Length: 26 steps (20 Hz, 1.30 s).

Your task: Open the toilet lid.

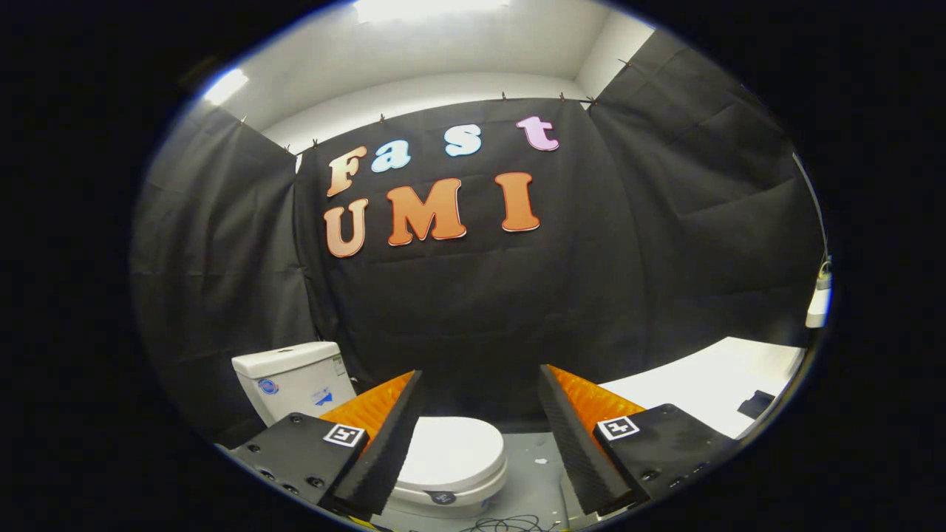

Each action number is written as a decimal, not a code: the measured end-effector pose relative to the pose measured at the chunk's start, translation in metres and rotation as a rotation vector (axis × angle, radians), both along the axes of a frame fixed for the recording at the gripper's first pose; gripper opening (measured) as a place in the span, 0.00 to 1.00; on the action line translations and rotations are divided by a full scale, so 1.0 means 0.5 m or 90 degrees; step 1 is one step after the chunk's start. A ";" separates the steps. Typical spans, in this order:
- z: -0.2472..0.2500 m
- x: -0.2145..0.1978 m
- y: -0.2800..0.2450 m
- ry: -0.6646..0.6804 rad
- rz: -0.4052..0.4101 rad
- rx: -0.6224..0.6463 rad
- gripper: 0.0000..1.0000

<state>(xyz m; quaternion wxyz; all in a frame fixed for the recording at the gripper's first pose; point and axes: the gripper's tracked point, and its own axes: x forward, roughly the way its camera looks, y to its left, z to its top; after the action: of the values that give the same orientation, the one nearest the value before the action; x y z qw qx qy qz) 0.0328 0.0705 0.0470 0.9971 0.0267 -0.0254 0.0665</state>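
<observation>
A white toilet stands low ahead, its lid [451, 454] lying flat and closed over the bowl. Its white tank [292, 380] rises behind my left finger, against the black cloth wall. My gripper [480, 388] is open, its two orange-backed fingers with black ribbed pads spread wide with nothing between them. The left finger [384, 436] overlaps the lid's left side in view; the lid lies below and beyond the fingertips, apart from them. The right finger [580, 436] hangs over the grey floor to the right of the bowl.
A white table top [702, 384] with a small black object [755, 404] lies beyond the right finger. Black cables [510, 524] trail on the grey floor in front of the toilet. A white fitting [819, 303] hangs at the far right wall.
</observation>
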 end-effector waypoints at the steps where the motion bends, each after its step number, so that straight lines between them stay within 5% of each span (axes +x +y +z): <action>1: -0.007 0.008 0.020 0.003 0.010 0.017 0.98; 9: -0.165 0.080 0.088 0.087 0.031 0.213 0.98; 17: -0.383 0.135 0.032 0.199 -0.024 0.402 0.98; 26: -0.672 0.156 0.018 0.315 -0.110 0.513 0.99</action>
<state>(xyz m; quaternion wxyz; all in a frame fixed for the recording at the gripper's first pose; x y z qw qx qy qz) 0.1107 0.0795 -0.2891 0.8854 0.4238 0.1864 -0.0405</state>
